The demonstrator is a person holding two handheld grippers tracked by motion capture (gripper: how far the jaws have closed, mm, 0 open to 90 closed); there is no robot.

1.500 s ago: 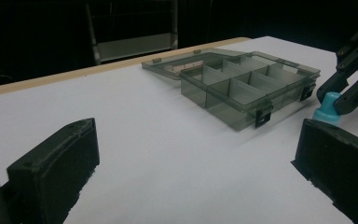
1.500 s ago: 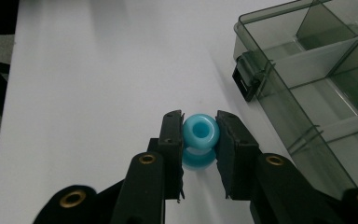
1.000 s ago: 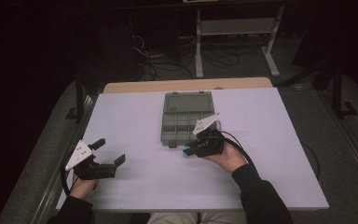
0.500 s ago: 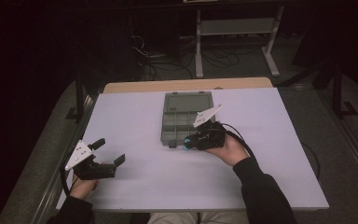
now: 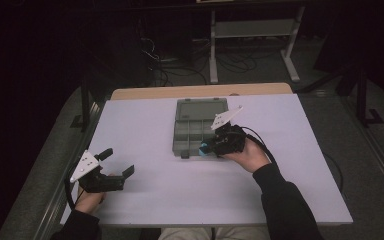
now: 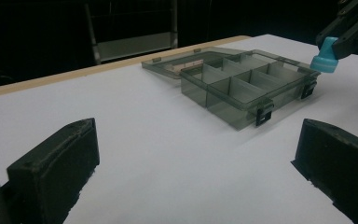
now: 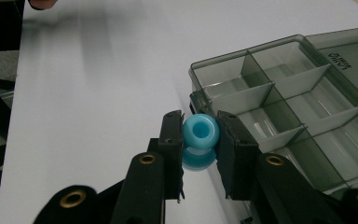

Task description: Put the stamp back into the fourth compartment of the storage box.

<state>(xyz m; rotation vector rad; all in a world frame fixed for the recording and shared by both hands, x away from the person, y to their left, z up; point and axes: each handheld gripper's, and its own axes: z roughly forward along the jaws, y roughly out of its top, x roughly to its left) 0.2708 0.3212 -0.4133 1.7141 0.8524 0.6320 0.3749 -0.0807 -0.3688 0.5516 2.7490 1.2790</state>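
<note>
A grey see-through compartment box (image 5: pixel 196 131) lies open in the middle of the white table, its lid folded back to the far side. My right gripper (image 5: pixel 207 149) is shut on a light-blue ring-shaped bead (image 7: pixel 200 132), held just above the box's near right corner. In the left gripper view the same bead (image 6: pixel 325 59) hangs over the box (image 6: pixel 242 88) at its right end. The compartments (image 7: pixel 284 107) look bare. My left gripper (image 5: pixel 116 163) rests open at the table's near left, jaws wide apart with nothing between them.
The white table (image 5: pixel 150 195) has a wooden strip (image 5: pixel 200 91) along its far edge. Beyond it stand a metal frame (image 5: pixel 252 30) and cables on a dark floor. A person's forearm in a dark sleeve (image 5: pixel 285 200) reaches in from the bottom right.
My right gripper has moved left and slightly toward the box's near right corner, carrying the blue bead. The left gripper has stayed still.
</note>
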